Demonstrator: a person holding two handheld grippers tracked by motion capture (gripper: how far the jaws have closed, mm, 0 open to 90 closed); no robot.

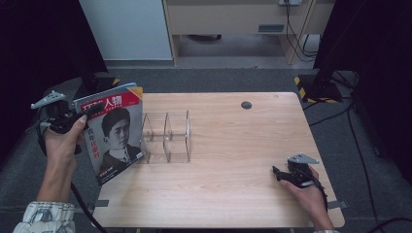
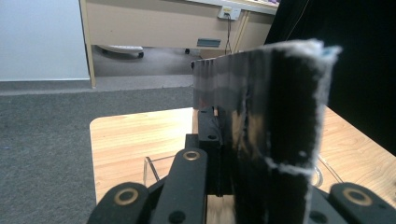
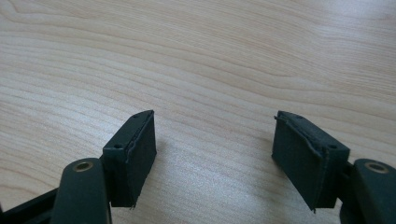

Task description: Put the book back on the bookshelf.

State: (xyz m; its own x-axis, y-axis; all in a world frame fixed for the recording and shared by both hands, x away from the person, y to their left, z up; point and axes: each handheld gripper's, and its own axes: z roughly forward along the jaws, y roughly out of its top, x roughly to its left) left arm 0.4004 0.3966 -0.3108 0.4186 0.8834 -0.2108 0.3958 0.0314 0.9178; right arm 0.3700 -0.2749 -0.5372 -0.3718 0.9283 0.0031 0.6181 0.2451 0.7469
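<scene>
The left gripper [image 1: 73, 119] is clamped on the upper left edge of a magazine [image 1: 114, 131], its jaws pressed together on the pages. The magazine is held up tilted over the table's [image 1: 233, 184] left edge, cover facing the person, its lower corner close to the tabletop near the front left. Just beside its right edge stands a clear acrylic rack [image 1: 167, 136] with upright dividers, in the left half of the table. The right gripper [image 1: 282, 175] rests near the front right corner, jaws apart with only bare wood between them.
</scene>
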